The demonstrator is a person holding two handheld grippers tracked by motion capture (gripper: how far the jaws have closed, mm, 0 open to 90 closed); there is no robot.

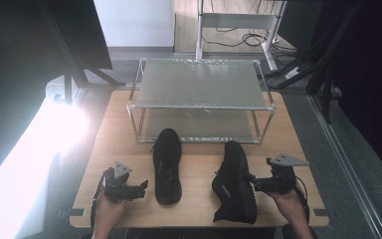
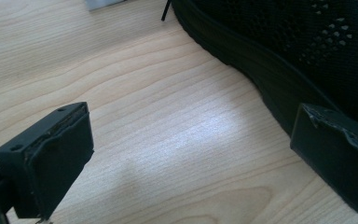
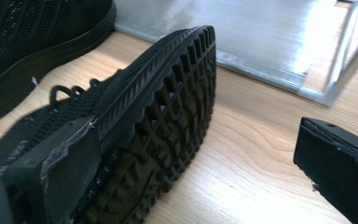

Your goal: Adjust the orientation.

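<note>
A pale wooden tabletop (image 1: 199,164) carries three things. At the far edge stands a two-level metal rack (image 1: 199,82), its frosted shelves bare. In front of it lie two black shoes — the left shoe (image 1: 167,164) flat on its sole, toe toward the rack, and the right shoe (image 1: 235,181) tipped onto its side, tread facing right.

Beside the right gripper (image 1: 258,184), the tipped shoe (image 3: 121,116) shows black knit mesh and a matt, knobbly rubber sole. The table (image 2: 168,130) under the left gripper (image 2: 191,158) is smooth pale wood; the rack (image 1: 199,84) beyond looks like dull metal.
</note>
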